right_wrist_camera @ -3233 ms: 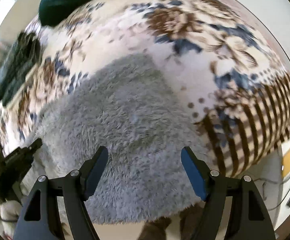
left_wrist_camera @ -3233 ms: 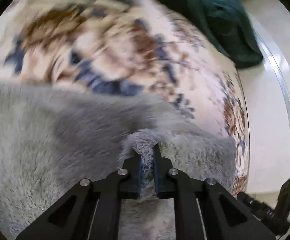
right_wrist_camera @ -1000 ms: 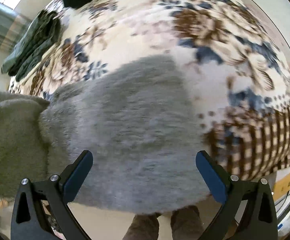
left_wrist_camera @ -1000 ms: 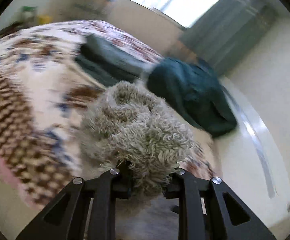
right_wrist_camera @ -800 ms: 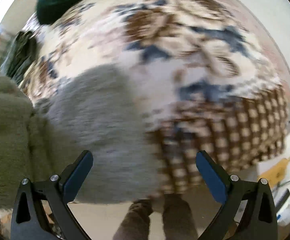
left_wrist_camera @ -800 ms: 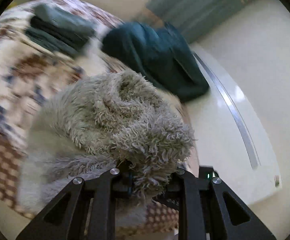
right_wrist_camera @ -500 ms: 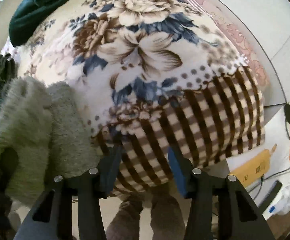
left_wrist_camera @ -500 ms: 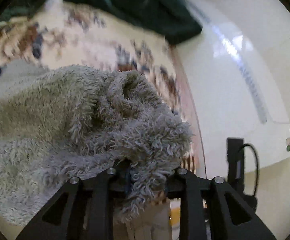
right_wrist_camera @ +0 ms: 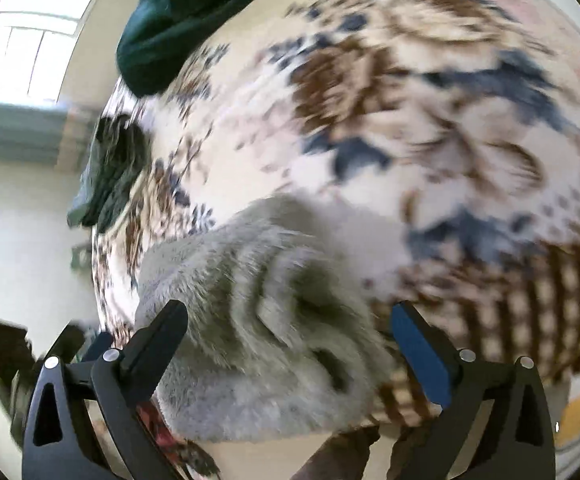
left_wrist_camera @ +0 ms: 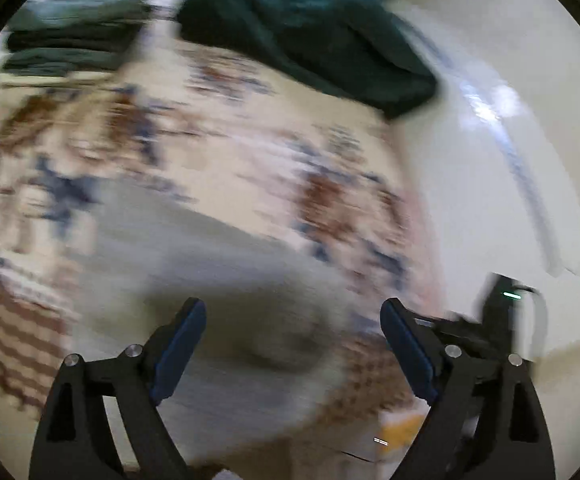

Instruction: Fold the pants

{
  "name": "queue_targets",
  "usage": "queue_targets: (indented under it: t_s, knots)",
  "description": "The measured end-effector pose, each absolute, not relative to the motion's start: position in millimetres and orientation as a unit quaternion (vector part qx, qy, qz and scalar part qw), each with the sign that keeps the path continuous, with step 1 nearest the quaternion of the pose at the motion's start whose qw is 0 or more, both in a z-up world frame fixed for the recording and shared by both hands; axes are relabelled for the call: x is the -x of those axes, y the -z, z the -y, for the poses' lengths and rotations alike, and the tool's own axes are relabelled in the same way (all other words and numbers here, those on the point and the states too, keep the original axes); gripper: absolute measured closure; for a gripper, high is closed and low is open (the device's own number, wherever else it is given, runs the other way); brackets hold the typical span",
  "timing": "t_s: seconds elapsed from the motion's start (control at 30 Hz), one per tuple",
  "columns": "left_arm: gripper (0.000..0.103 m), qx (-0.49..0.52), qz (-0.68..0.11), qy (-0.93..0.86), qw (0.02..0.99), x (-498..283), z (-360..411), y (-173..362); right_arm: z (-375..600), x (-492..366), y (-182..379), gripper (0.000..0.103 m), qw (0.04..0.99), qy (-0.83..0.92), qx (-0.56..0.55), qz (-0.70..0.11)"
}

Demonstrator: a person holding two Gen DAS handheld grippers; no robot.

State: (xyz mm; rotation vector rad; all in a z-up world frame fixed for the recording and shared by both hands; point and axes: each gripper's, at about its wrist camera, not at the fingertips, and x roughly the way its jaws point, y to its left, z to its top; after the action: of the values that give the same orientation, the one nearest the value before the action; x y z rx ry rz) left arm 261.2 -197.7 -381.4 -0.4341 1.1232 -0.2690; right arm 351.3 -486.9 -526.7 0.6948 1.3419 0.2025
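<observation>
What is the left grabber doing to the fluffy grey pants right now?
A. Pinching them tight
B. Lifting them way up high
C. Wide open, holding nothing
C: the left gripper has its fingers spread apart with nothing between them, and the grey pants lie on the bed below.

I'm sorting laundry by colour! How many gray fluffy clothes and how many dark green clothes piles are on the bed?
Gray fluffy pants: 1
Big dark green heap: 1
Folded dark green stack: 1
Total: 3

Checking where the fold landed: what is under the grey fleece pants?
The grey fleece pants lie bunched on the floral blanket, near its striped border. Whatever is directly beneath the pile is covered.
</observation>
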Motion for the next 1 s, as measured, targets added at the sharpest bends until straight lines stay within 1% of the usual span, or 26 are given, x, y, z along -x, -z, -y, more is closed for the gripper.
queue_targets:
  t_s: [0.07,0.1,0.13,0.17,0.3,0.37,0.4,0.43,0.47,0.5,0.53,0.57,0.6,0.63,0.67,0.7,0.73,0.77,0.8,0.83,0.9,0.97,1.0]
  knots:
    - [0.014,0.196,-0.535,0.068,0.819,-279.3,165.2,400.4,466.5,-369.5,547.4,0.002,0.700,-0.090,-0.285,-0.648]
    - [0.014,0.192,-0.539,0.049,0.819,-286.7,154.6,409.7,458.9,-374.7,557.6,0.029,0.687,-0.099,-0.291,-0.658]
    - [0.014,0.186,-0.546,0.034,0.816,-292.9,146.0,420.0,454.0,-378.3,563.4,0.083,0.684,-0.103,-0.296,-0.659]
    - [0.014,0.182,-0.557,0.021,0.810,-298.8,139.1,431.4,452.3,-379.7,565.2,0.086,0.684,-0.104,-0.296,-0.659]
    - [0.014,0.169,-0.593,0.013,0.787,-311.1,130.8,466.2,477.1,-389.2,551.6,0.086,0.736,-0.030,-0.259,-0.625]
    - [0.014,0.169,-0.602,0.018,0.780,-311.0,132.0,477.3,493.6,-395.9,563.9,0.081,0.722,0.008,-0.263,-0.640]
    - [0.014,0.181,-0.604,0.021,0.776,-309.4,131.4,480.5,498.7,-397.6,572.6,0.070,0.707,0.014,-0.274,-0.651]
    - [0.014,0.195,-0.604,0.029,0.772,-308.4,130.6,483.2,503.7,-394.8,580.8,0.057,0.687,0.016,-0.298,-0.662]
    - [0.014,0.208,-0.605,0.033,0.768,-306.6,131.8,486.2,506.8,-388.9,581.7,0.049,0.678,0.019,-0.313,-0.664]
    - [0.014,0.210,-0.605,0.028,0.767,-306.1,133.1,486.9,508.5,-383.8,578.6,0.039,0.678,0.016,-0.324,-0.660]
    - [0.014,0.210,-0.606,0.028,0.767,-305.8,136.1,486.0,511.0,-372.3,572.0,0.036,0.682,0.005,-0.343,-0.646]
    - [0.014,0.210,-0.606,0.029,0.766,-305.2,138.1,486.2,513.3,-361.8,569.3,0.036,0.683,0.000,-0.354,-0.639]
    - [0.014,0.212,-0.606,0.028,0.766,-304.6,139.1,485.9,514.0,-351.2,567.5,0.033,0.680,-0.003,-0.364,-0.636]
    - [0.014,0.215,-0.606,0.031,0.765,-303.9,140.9,486.3,513.6,-339.9,569.5,0.025,0.673,-0.007,-0.375,-0.638]
    - [0.014,0.214,-0.607,0.033,0.765,-304.3,142.0,486.9,509.5,-326.6,580.2,0.024,0.650,-0.014,-0.392,-0.651]
    - [0.014,0.212,-0.607,0.031,0.765,-305.3,143.6,487.4,510.7,-314.2,593.3,0.025,0.629,-0.019,-0.407,-0.662]
    - [0.014,0.211,-0.606,0.033,0.766,-305.1,144.9,487.3,509.0,-302.4,608.0,0.040,0.606,-0.020,-0.430,-0.668]
    - [0.014,0.209,-0.606,0.034,0.767,-305.3,146.1,487.8,508.8,-291.8,616.6,0.063,0.596,-0.018,-0.452,-0.664]
    - [0.014,0.206,-0.606,0.033,0.768,-306.0,146.7,488.7,508.6,-280.8,622.2,0.091,0.587,-0.016,-0.472,-0.657]
    - [0.014,0.203,-0.605,0.033,0.769,-306.2,147.5,488.6,510.8,-269.4,623.7,0.091,0.588,0.008,-0.469,-0.659]
    - [0.014,0.195,-0.607,0.034,0.769,-307.4,149.0,490.0,511.7,-258.9,627.7,0.090,0.595,0.050,-0.420,-0.684]
    - [0.014,0.197,-0.608,0.038,0.768,-307.5,149.1,491.0,503.7,-260.5,631.7,0.088,0.585,0.048,-0.391,-0.709]
    - [0.014,0.199,-0.609,0.041,0.767,-307.7,149.8,491.5,499.2,-265.5,626.8,0.082,0.585,0.037,-0.385,-0.713]
